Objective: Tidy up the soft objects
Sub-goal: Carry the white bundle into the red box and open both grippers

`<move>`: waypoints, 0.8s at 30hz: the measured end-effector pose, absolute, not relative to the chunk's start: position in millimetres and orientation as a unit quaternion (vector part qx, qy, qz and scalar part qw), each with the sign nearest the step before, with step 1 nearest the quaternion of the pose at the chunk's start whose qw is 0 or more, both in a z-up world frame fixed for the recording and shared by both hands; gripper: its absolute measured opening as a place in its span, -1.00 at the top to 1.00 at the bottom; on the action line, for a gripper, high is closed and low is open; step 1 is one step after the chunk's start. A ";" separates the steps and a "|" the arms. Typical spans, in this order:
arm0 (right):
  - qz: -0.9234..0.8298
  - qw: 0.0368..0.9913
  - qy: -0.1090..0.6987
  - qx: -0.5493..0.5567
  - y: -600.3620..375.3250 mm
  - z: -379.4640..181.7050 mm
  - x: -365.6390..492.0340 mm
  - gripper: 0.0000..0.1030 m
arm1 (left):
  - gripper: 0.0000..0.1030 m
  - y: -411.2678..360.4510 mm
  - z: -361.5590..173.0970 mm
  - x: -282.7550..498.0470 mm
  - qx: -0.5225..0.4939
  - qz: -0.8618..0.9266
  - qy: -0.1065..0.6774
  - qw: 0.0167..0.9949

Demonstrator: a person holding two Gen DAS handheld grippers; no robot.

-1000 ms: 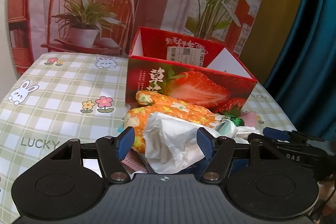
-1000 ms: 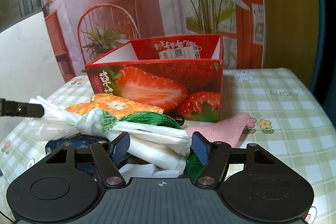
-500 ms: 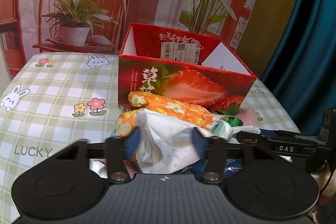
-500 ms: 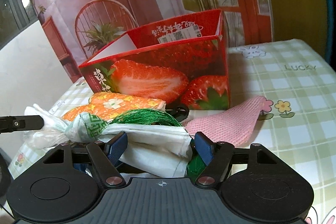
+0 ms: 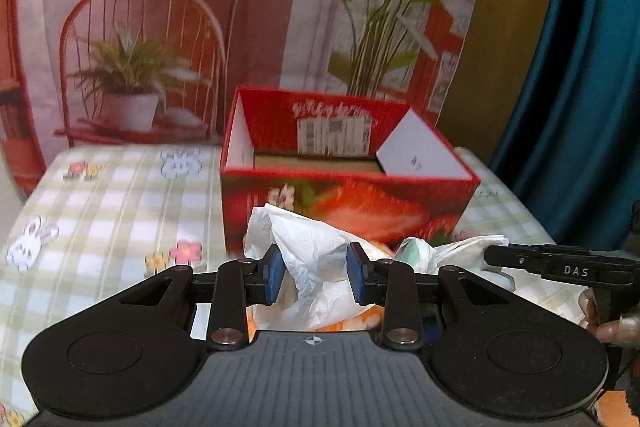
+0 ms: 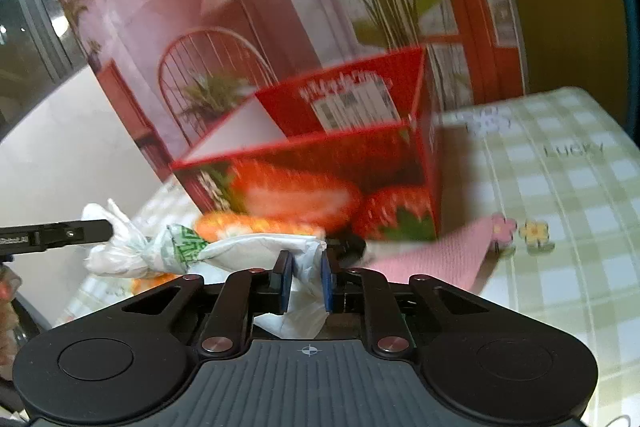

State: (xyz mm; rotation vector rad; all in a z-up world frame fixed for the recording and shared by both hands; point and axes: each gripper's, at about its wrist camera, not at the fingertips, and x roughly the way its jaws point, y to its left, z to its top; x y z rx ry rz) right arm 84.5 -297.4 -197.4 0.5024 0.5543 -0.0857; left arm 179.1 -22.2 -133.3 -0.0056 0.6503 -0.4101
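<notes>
Both grippers are clenched on one white plastic bag (image 5: 316, 267): the left gripper (image 5: 316, 277) pinches one end, the right gripper (image 6: 307, 279) the other. The bag's long axis runs crosswise between them. The open strawberry box (image 5: 348, 179) stands straight ahead beyond both jaws, about equally near to each.

Checked tablecloth (image 5: 120, 195) under strawberry box (image 5: 344, 195)

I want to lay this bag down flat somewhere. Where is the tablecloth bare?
Bare tablecloth lies left of the strawberry box, and right of the box beyond the pink cloth. The box's floor looks empty. In front of the box it is crowded: white plastic bag, orange pouch.
</notes>
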 end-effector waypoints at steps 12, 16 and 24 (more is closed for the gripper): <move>-0.037 0.947 0.231 0.220 -323.0 -140.6 111.0 0.75 | 0.32 -32.6 -100.5 229.5 -0.030 -0.217 0.290 0.932; -0.047 0.952 0.228 0.198 -334.8 -129.6 130.6 0.75 | 0.32 -41.4 -98.6 256.2 -0.031 -0.224 0.291 0.930; -0.073 0.949 0.245 0.182 -358.1 -133.6 179.1 0.75 | 0.32 -68.3 -103.5 312.1 0.003 -0.234 0.305 0.923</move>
